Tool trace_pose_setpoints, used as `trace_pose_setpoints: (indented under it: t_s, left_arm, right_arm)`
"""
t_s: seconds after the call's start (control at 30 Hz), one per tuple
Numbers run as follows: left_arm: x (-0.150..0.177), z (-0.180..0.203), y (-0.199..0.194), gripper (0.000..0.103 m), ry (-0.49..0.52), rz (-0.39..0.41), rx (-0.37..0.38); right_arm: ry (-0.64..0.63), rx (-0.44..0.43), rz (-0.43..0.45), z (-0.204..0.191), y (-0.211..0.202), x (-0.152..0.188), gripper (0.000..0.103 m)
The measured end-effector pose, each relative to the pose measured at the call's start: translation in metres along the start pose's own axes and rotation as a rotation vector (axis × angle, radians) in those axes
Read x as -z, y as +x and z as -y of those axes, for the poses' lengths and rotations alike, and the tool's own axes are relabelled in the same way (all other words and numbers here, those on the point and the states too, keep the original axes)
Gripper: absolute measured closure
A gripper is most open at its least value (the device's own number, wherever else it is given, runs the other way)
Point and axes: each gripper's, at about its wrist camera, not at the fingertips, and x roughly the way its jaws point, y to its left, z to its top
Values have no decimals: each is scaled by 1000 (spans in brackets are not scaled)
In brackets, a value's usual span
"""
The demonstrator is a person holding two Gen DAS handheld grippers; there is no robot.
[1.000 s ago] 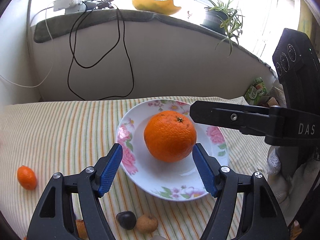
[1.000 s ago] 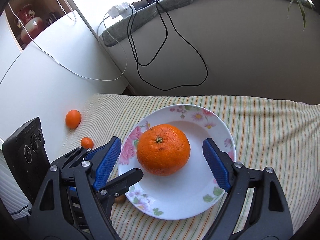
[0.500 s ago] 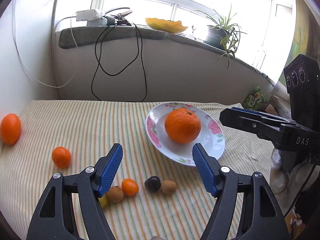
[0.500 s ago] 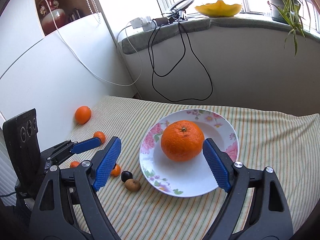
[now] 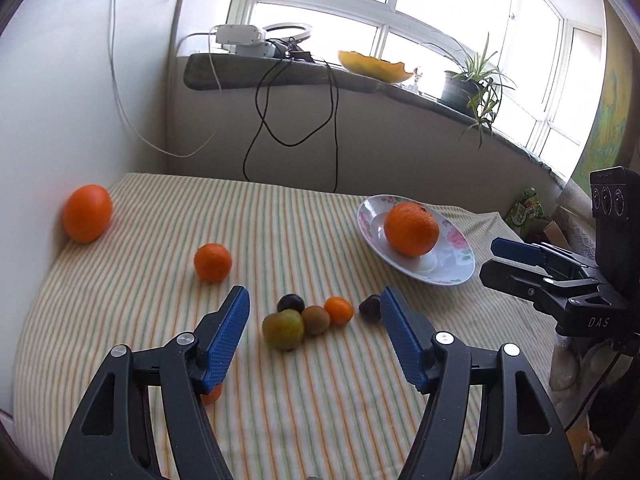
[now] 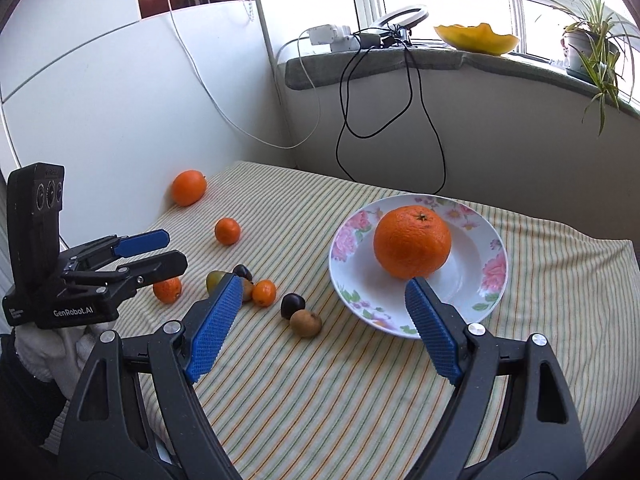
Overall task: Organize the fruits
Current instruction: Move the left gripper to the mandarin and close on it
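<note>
A large round orange is sitting in the middle of a white floral-rimmed china plate on the striped yellow-green tablecloth. The remaining fruit is lying loose to the plate's left: a cluster of small pieces led by a round yellow-green fruit, a brown kiwi-like one touching it, a tiny orange kumquat just beside that, and a dark plum behind; a mid-sized tangerine and a big oval orange are lying farther off, the latter against the wall.

The left gripper is hovering above the cluster, its jaws narrowing with nothing between them. The right gripper is holding its blue pads wide, empty, near the plate's front rim.

Judging by this, the next pick is likely from the cluster. Taking an outer piece first, coming down steeply with pads straddling it alone, should avoid nudging its touching neighbours into rolling.
</note>
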Motion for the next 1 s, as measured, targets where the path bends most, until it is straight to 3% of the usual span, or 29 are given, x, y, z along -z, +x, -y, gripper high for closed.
trace_pose_setpoints:
  t_s: [0.17, 0.43, 0.63, 0.77, 0.9, 1.0]
  left_arm:
    - [16, -21, -10, 43, -31, -16, -46]
    - [40, -53, -14, 45, -99, -54, -112]
    - [49, -66, -2, 46, -144, -84, -111]
    - [51, -67, 1, 46, -154, -93, -94]
    - [51, -70, 5, 46, -165, -101, -87]
    - [54, -74, 8, 46, -187, -112, -75]
  right_arm:
    - [-10, -11, -22, -8, 6, 10, 18]
    - [-22, -13, -96, -13, 27, 25, 32]
    - [-27, -15, -138, -14, 42, 27, 43]
    - [-39, -2, -161, -14, 53, 26, 45]
    - [-23, -12, -197, -10, 67, 26, 55]
    - [-22, -11, -218, -9, 76, 28, 55]
